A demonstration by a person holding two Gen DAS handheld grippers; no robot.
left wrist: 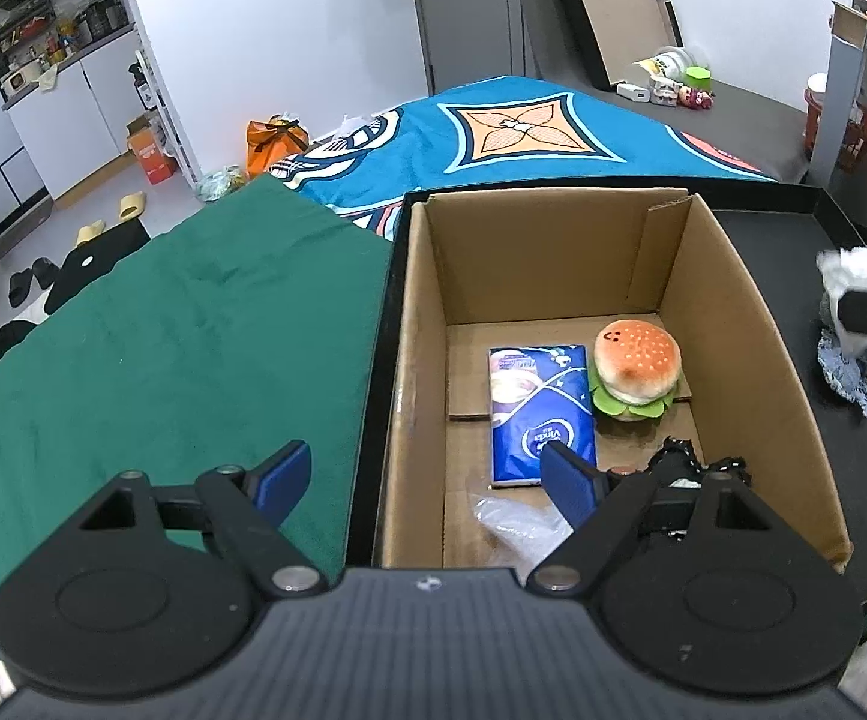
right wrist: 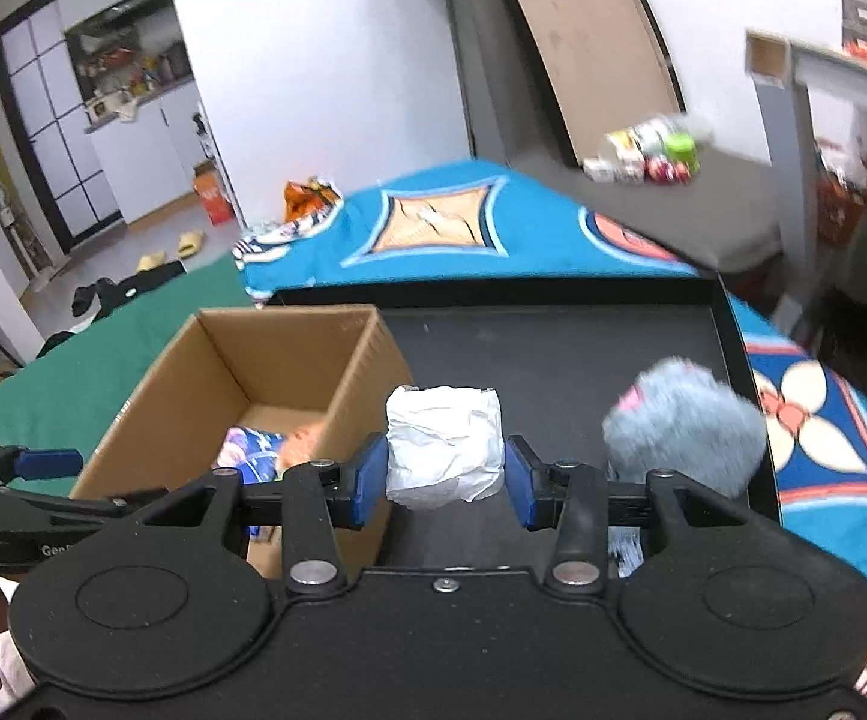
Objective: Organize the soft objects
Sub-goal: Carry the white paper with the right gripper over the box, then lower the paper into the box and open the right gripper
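My right gripper (right wrist: 445, 465) is shut on a white crumpled soft bundle (right wrist: 442, 438) and holds it above the black tray (right wrist: 553, 348), just right of the cardboard box (right wrist: 361, 360). A grey fluffy plush (right wrist: 685, 438) lies on the tray to the right. In the left wrist view the box (left wrist: 727, 324) holds a burger plush (left wrist: 634, 369), a blue tissue pack (left wrist: 538, 408), a clear plastic bag (left wrist: 517, 522) and a black item (left wrist: 685, 462). My left gripper (left wrist: 427, 474) is open over the box's near left wall, with nothing between its fingers.
A green cloth (left wrist: 163, 348) covers the surface left of the box. A blue patterned blanket (left wrist: 523, 132) lies behind it. A pale blue lace cloth (left wrist: 853, 378) sits on the tray at the right. Slippers (left wrist: 109, 219) are on the floor far left.
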